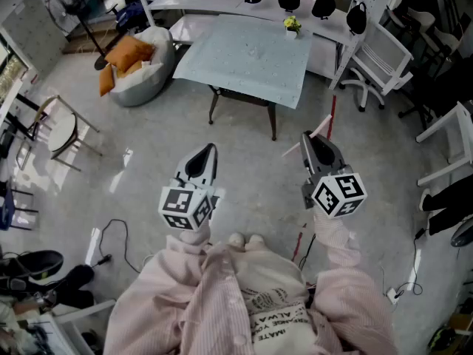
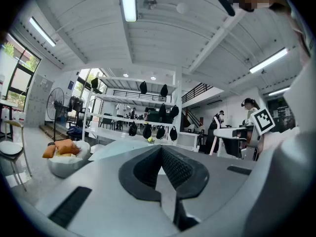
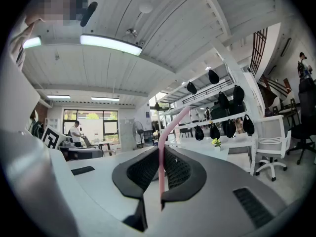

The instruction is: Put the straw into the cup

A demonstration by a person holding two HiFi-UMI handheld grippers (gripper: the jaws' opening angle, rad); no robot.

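Observation:
A pink bendy straw (image 3: 160,154) stands upright between the pads of my right gripper (image 3: 162,149), its bent top leaning to the right. In the head view the straw (image 1: 321,128) sticks out past the right gripper (image 1: 307,140), which is held level over the floor. My left gripper (image 1: 208,152) hangs beside it on the left, shut, with nothing between its pads (image 2: 170,164). Both point toward a pale blue table (image 1: 222,65) a few steps ahead. I can make out no cup in any view.
A small pot of yellow flowers (image 1: 293,26) stands on the table's far edge. A beanbag with orange cushions (image 1: 137,61) lies to the left, and a white office chair (image 1: 380,54) to the right. White shelves with black bags (image 1: 323,2) run behind. Cables (image 1: 118,239) lie on the floor.

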